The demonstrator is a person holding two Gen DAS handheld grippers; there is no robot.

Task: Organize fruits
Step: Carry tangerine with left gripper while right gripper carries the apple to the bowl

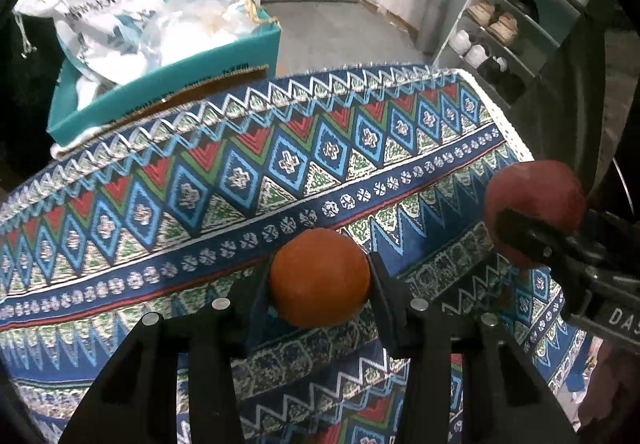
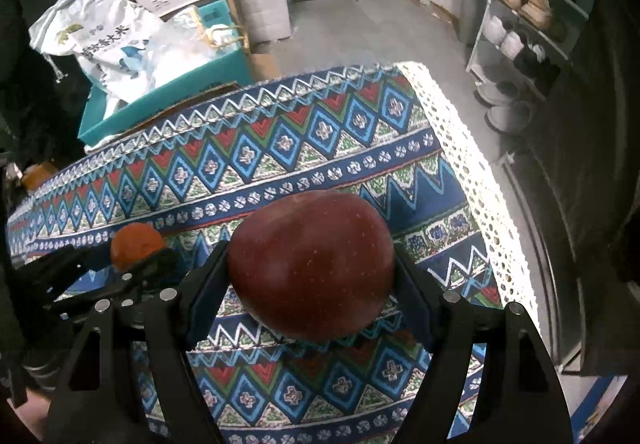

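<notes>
An orange (image 1: 320, 278) sits between the pads of my left gripper (image 1: 321, 282), which is shut on it just above the patterned tablecloth (image 1: 224, 179). To its right a dark red apple (image 1: 534, 199) is clamped by the other gripper, one black finger (image 1: 524, 232) lying across it. In the right wrist view the apple (image 2: 312, 264) fills the jaws of my right gripper (image 2: 314, 276), both pads pressing its sides. The orange (image 2: 136, 242) shows at the left there, held in the left gripper (image 2: 138, 256).
The cloth-covered table (image 2: 288, 147) ends in a white lace edge (image 2: 476, 179) at the right. Behind it stands a teal box (image 1: 160, 91) with plastic bags and a white sack (image 2: 108, 39). A shoe rack (image 2: 528, 15) is at the far right. Another orange-coloured round thing (image 2: 38, 173) lies far left.
</notes>
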